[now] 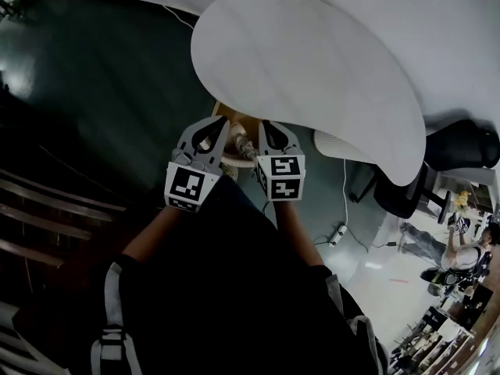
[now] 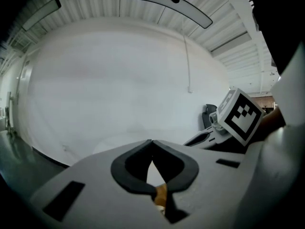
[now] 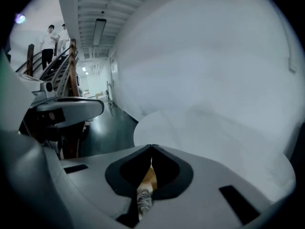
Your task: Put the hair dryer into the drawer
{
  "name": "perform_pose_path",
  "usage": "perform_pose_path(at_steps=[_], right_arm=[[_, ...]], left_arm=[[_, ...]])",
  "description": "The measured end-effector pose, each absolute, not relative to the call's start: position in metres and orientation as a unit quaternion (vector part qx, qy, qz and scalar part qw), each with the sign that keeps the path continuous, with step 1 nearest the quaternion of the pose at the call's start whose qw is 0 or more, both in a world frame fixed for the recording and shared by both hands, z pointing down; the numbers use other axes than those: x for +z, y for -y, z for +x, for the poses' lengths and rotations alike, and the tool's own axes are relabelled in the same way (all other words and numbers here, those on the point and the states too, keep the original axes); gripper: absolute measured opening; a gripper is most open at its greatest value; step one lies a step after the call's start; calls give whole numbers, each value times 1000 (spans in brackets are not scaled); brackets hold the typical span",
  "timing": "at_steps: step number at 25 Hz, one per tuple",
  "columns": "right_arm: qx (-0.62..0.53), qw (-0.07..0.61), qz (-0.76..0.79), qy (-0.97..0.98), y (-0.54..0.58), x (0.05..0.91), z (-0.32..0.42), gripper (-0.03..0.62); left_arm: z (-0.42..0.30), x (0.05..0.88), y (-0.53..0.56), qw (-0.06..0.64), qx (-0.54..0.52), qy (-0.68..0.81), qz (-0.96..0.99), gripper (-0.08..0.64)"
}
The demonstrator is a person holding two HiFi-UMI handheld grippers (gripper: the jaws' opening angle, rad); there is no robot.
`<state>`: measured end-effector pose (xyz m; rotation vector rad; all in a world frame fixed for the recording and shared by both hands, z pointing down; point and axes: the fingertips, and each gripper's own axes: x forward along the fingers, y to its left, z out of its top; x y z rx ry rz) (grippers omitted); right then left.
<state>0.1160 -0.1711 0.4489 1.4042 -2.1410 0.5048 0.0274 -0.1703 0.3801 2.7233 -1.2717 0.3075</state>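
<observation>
**A:** How are the tools set?

**B:** The grey plastic left gripper point(image 2: 152, 140) is seen with its jaws closed together, tips touching, and nothing is held between them. The same is seen at the grey plastic right gripper point(image 3: 151, 146). Both are held side by side in front of the person.

**A:** What is found around them?

**B:** A tan wooden surface point(image 1: 237, 120) is glimpsed just beyond the jaws and is mostly covered by them. Whether a drawer belongs to it cannot be told. Farther out, a white round table point(image 1: 312, 69) is seen over a dark green floor point(image 1: 101, 84).

**A:** And the hair dryer?

**B:** It is shown in no view. It is not on the table's top, not at its near edge, and not on the floor.

**A:** How should it be handled once found?

**B:** A rigid, smooth plastic shell is to be expected, fairly light but heavy towards the barrel, with a limp cord trailing. The handle just under the barrel is judged the best place to be gripped, so that tipping is limited.
</observation>
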Motion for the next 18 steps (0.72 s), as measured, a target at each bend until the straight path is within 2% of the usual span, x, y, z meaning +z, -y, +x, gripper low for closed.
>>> perform_pose_path(at_steps=[9, 18], right_arm=[[13, 191, 581, 791, 172, 318, 139, 25], [-90, 95, 629, 766, 157, 235, 152, 25]], left_arm=[[39, 286, 172, 16, 47, 429, 902, 8], [43, 247, 167, -6, 24, 429, 903, 8]])
